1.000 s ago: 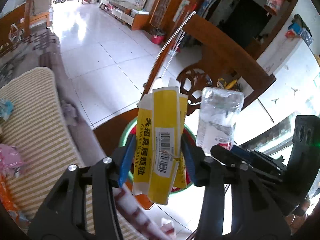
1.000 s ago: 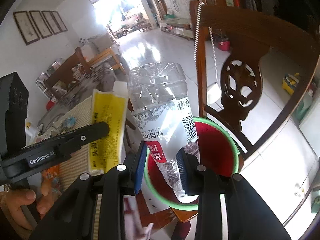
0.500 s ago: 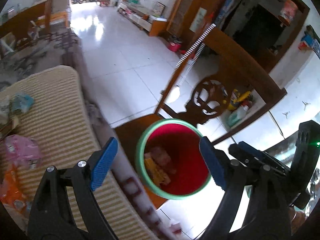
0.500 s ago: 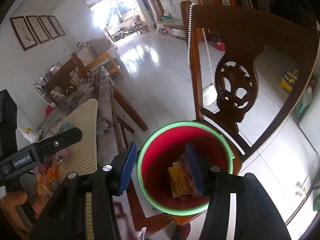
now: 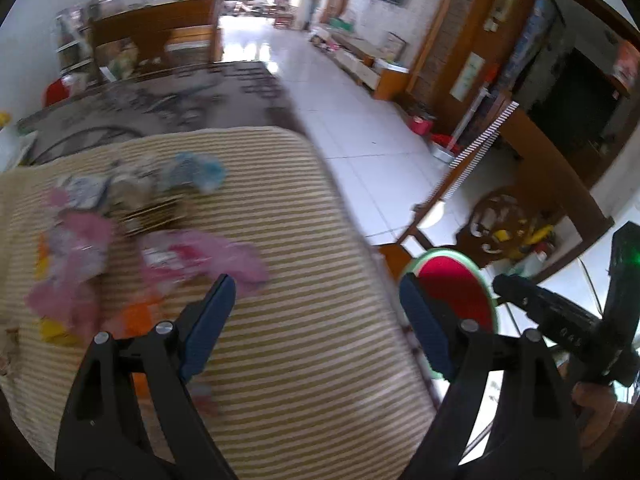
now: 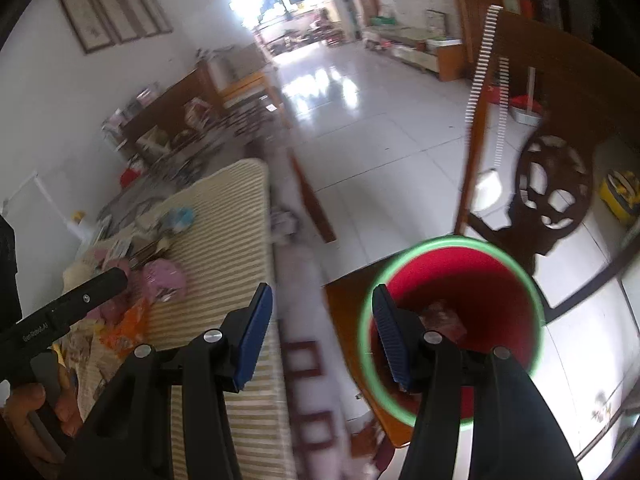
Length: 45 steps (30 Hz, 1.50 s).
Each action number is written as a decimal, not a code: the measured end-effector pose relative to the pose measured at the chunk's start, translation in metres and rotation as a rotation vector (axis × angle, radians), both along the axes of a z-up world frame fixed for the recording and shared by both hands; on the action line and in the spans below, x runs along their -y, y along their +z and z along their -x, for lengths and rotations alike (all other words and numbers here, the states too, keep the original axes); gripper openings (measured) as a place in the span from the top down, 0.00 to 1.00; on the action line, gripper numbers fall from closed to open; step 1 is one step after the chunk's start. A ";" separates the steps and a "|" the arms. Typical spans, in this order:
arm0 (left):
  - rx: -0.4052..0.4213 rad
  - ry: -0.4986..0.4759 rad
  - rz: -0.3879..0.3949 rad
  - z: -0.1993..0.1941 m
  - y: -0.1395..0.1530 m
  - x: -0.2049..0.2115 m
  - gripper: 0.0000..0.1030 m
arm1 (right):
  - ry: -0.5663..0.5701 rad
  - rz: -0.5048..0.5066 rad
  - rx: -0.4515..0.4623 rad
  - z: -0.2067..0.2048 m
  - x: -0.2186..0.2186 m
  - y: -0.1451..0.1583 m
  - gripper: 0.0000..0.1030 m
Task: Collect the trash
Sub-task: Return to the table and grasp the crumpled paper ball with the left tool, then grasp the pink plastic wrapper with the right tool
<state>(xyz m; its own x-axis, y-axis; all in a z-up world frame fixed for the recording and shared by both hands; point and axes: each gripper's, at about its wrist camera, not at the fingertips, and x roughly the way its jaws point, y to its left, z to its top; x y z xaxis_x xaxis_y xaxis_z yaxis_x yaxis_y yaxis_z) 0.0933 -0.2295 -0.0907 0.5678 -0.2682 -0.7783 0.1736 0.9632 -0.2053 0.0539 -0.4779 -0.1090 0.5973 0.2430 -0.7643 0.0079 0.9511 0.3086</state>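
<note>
My left gripper's fingers (image 5: 212, 320) stand wide and empty; the right gripper (image 6: 320, 334) is partly open, empty too. Beneath them spreads the striped mat (image 5: 320, 380), the red bin (image 6: 480, 280) off its right edge. The remaining trash (image 5: 120, 240), blurred wrappers I think, lies ahead-left, nearer my left hand, both grippers angled downward.

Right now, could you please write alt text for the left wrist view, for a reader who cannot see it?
The open, empty left gripper points at a striped mat with a blurred pile of pink, blue and orange wrappers at its left. A red bin with a green rim stands at the right, beside a carved wooden chair.
</note>
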 end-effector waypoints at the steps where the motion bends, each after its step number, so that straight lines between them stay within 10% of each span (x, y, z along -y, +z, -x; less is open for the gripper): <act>1: -0.003 0.019 -0.002 0.001 -0.001 -0.015 0.21 | 0.016 0.004 0.000 -0.002 -0.013 0.000 0.50; 23: -0.128 0.357 -0.062 0.036 -0.045 -0.318 0.21 | 0.174 0.017 -0.064 -0.021 -0.237 -0.022 0.46; 39: -0.240 0.443 -0.051 0.048 -0.093 -0.382 0.20 | 0.232 0.049 -0.082 -0.027 -0.291 -0.024 0.45; 45: -0.226 0.439 0.015 0.051 -0.091 -0.383 0.62 | 0.253 0.027 -0.087 -0.040 -0.303 -0.020 0.45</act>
<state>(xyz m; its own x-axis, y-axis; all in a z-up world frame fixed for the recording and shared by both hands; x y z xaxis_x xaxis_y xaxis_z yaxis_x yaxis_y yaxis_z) 0.0419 0.1533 -0.1819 0.4469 -0.0538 -0.8930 -0.2981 0.9322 -0.2053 0.0940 -0.1752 -0.1292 0.4515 0.3554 -0.8185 -0.2058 0.9340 0.2920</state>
